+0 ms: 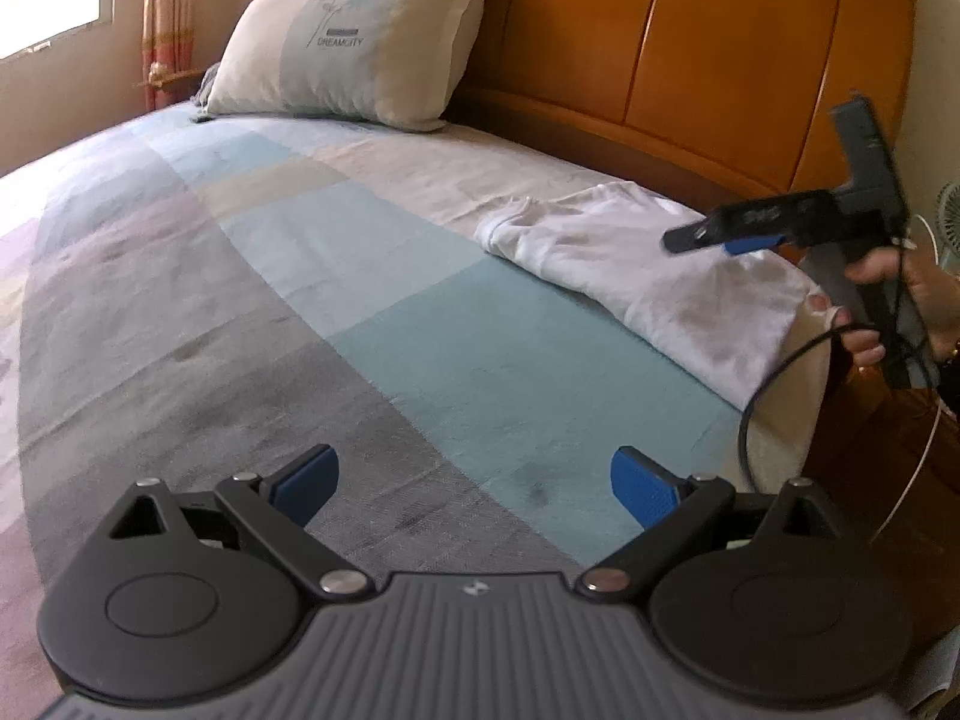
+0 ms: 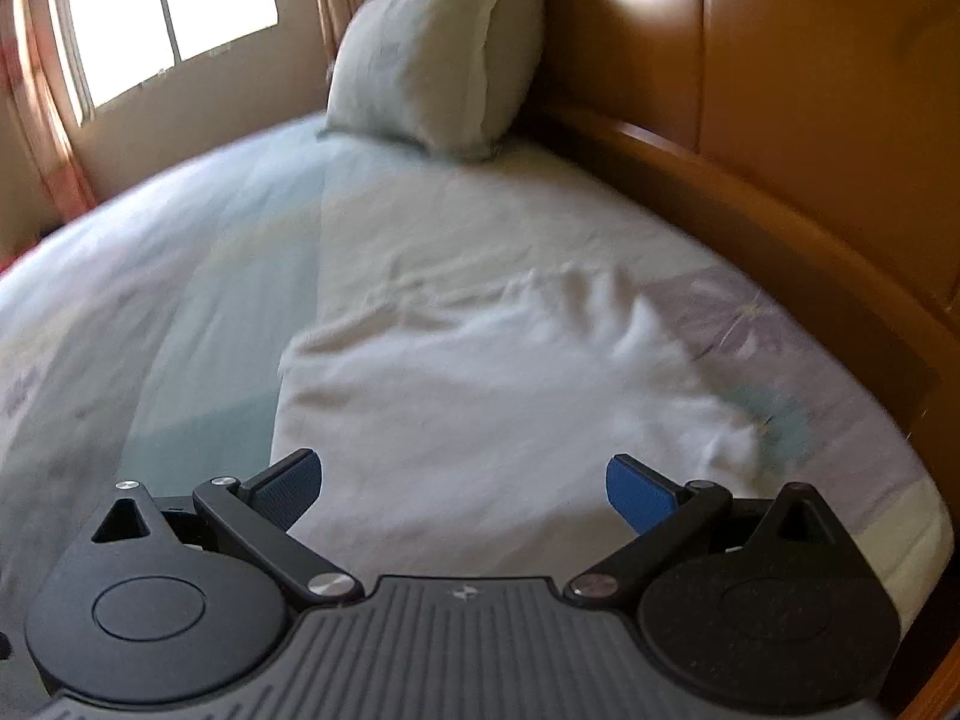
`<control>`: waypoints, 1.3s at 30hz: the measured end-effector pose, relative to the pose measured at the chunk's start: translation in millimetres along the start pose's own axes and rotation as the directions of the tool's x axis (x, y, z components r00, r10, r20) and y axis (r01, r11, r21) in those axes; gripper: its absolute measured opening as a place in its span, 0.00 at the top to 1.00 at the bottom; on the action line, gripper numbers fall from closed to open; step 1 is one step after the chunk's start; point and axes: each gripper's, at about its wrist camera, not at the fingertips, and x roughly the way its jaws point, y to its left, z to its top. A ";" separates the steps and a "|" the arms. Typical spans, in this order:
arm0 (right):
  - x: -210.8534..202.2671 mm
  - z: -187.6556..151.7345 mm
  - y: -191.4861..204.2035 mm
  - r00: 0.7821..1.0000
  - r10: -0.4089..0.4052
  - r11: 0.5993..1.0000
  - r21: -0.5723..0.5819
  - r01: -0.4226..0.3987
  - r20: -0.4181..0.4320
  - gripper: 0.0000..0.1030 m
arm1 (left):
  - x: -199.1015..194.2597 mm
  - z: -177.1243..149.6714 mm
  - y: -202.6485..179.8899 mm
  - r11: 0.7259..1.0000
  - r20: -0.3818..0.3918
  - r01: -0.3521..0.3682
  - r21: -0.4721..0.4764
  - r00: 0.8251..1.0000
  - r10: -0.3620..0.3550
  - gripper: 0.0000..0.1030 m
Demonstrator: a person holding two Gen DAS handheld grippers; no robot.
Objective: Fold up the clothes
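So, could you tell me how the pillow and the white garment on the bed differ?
The pillow is plump and leans upright against the headboard; the white garment lies flat and creased. The pillow carries a grey printed band, while the garment looks plain. The pillow sits far from the right gripper; the garment lies just ahead of it. Both rest on the bed.

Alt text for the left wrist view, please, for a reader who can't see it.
The open left gripper hovers over a bed with a patchwork sheet, holding nothing. To its right, a folded white garment lies near the wooden headboard, with the hand-held right gripper above it. A pillow leans against the headboard.
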 end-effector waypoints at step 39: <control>-159.3 -107.5 91.4 0.987 -0.118 0.985 0.112 0.131 -0.110 0.00 | -77.8 1.0 -74.4 0.998 0.057 -0.047 0.039 0.997 0.045 0.04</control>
